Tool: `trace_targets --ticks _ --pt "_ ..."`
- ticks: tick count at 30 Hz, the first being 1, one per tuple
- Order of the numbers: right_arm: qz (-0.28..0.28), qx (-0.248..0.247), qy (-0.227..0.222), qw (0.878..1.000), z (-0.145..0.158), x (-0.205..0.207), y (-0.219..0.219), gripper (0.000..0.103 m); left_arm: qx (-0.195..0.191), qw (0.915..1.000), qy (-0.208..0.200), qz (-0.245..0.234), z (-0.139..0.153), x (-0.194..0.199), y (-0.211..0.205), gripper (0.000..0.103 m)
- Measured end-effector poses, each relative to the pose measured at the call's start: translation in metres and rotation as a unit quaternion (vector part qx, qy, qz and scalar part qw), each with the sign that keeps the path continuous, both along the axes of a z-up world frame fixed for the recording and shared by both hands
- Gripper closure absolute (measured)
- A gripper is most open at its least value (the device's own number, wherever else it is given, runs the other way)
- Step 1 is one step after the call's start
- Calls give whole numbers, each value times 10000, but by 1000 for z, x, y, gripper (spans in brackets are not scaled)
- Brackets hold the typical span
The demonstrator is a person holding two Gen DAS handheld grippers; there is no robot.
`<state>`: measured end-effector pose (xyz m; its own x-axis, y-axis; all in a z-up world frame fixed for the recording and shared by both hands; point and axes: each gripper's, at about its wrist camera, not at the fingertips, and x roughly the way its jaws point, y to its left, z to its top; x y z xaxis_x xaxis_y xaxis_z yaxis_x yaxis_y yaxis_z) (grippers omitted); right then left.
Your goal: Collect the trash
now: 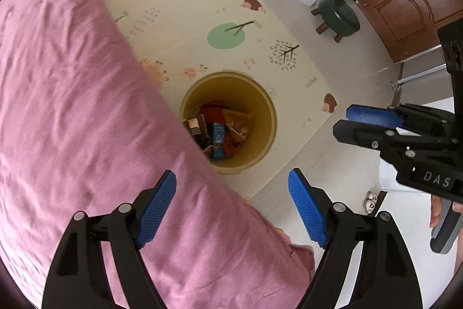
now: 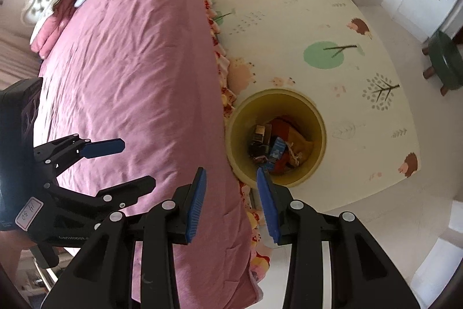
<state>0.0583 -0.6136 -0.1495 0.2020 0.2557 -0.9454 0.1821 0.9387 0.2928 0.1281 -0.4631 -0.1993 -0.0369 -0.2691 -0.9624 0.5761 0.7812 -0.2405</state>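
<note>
Fingers [image 1: 306,210] spread above trash-filled yellow bin [image 1: 260,112]

- You have two grippers up: the left gripper [image 1: 231,210] and the right gripper [image 2: 231,204], four blue pads in all.
- You have one yellow bin [image 2: 318,118] on the floor.
- In it you can count one blue carton [image 2: 277,149] and one dark box [image 2: 260,132]; the rest is a jumble.
- One pink bed [image 2: 130,62].
- One green stool [image 1: 338,15].
- One play mat [image 1: 188,5].
</note>
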Motion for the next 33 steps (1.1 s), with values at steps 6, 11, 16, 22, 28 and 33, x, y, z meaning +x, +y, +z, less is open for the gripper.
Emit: trace_targets --ticks 6,11,16,22,28,33 --pt "303 42 -135 9994 28 -8 51 65 -91 9994 -23 321 28 -26 58 17" --pt "516 115 -206 9984 45 -18 104 58 -123 9977 -82 666 47 -51 114 13" --pt "697 263 -205 9970 55 -27 157 43 -73 9934 -188 1128 60 -73 172 13" --pt "871 350 -205 9954 61 -39 215 38 -3 9834 -350 1780 72 -96 236 9" --pt "1121 240 -256 9931 70 -51 258 35 26 9735 -475 2235 78 -117 280 6" --pt "1216 114 -437 9916 85 -57 286 30 -52 9657 -705 2498 91 -128 304 5"
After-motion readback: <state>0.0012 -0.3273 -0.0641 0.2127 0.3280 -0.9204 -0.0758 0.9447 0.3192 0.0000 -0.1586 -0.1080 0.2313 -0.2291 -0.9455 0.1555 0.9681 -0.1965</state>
